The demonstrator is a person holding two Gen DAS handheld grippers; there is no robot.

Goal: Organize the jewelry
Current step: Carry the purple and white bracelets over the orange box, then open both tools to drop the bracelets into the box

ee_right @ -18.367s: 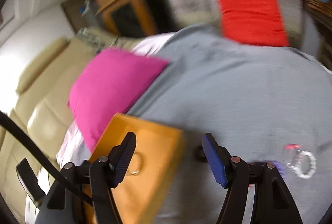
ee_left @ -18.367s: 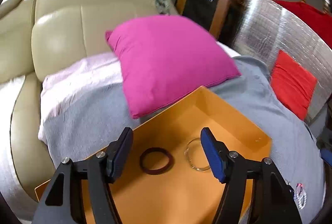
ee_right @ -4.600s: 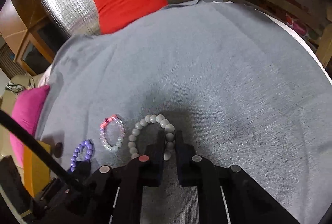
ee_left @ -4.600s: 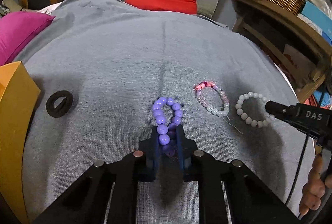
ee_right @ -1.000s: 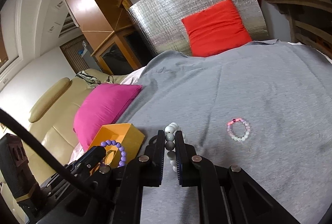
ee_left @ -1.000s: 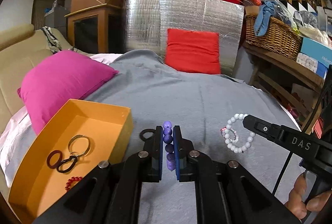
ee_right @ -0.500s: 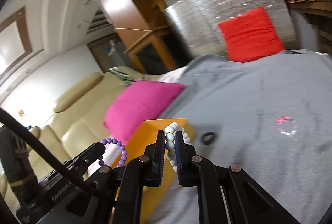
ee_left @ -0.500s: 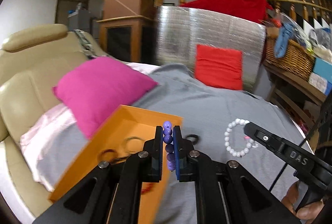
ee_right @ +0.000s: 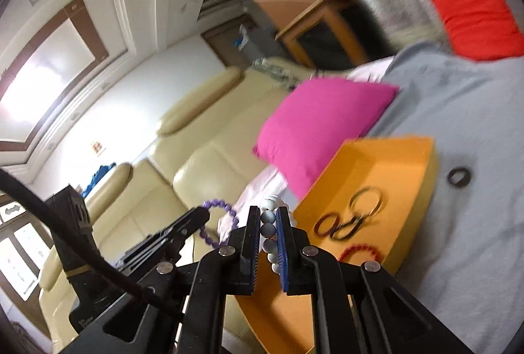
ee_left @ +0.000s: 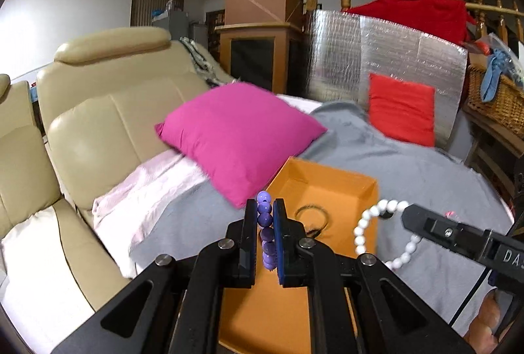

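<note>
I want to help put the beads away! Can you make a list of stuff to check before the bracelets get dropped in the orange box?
1. Left gripper shut on the purple bracelet: ok.
2. Right gripper shut on the white bracelet: ok.
3. Orange box open with bare floor left: ok.
4. Both bracelets over the box: cannot tell.
5. All jewelry gathered: not ok, a dark ring lies on the grey blanket beside the box.
</note>
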